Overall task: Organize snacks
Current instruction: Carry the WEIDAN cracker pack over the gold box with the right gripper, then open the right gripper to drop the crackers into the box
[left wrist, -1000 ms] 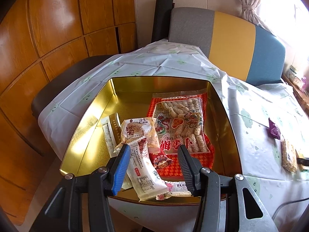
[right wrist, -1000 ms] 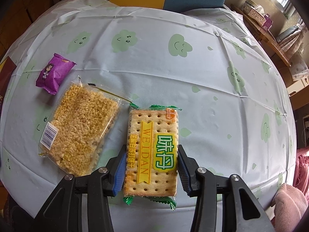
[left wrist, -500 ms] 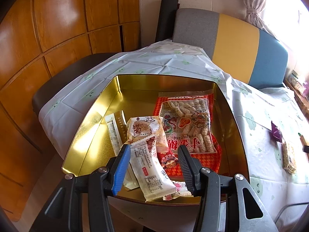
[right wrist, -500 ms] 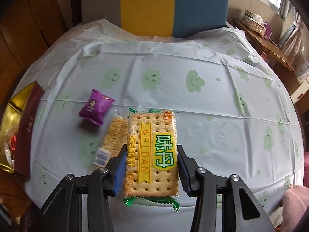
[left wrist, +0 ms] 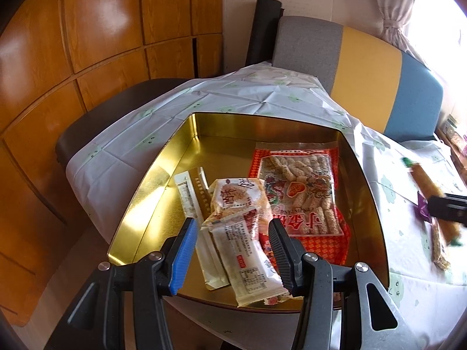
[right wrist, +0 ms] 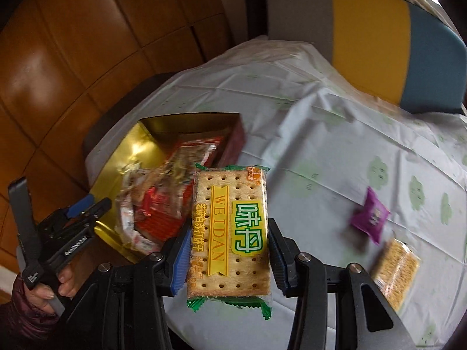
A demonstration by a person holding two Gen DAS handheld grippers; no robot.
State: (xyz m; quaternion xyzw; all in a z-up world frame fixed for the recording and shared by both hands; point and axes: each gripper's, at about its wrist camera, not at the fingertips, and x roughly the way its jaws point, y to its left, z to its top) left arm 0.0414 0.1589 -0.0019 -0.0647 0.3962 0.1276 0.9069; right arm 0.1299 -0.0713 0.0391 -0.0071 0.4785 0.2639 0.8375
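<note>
Several snack packets [left wrist: 300, 192] in gold tin [left wrist: 262, 128]

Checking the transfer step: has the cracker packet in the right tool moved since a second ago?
Yes. The cracker packet, clamped in the right tool, has left the rice-cake pack and swung left toward the gold tin.

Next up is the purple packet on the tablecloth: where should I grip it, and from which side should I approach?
Grip the purple packet across its puffy middle, coming from above with the fingers astride its two long edges. It lies flat on the tablecloth, so only the top is open. Its crimped ends are thin and would likely slip. The rice-crisp pack lies close on one side, so keep that finger tight to the packet.
</note>
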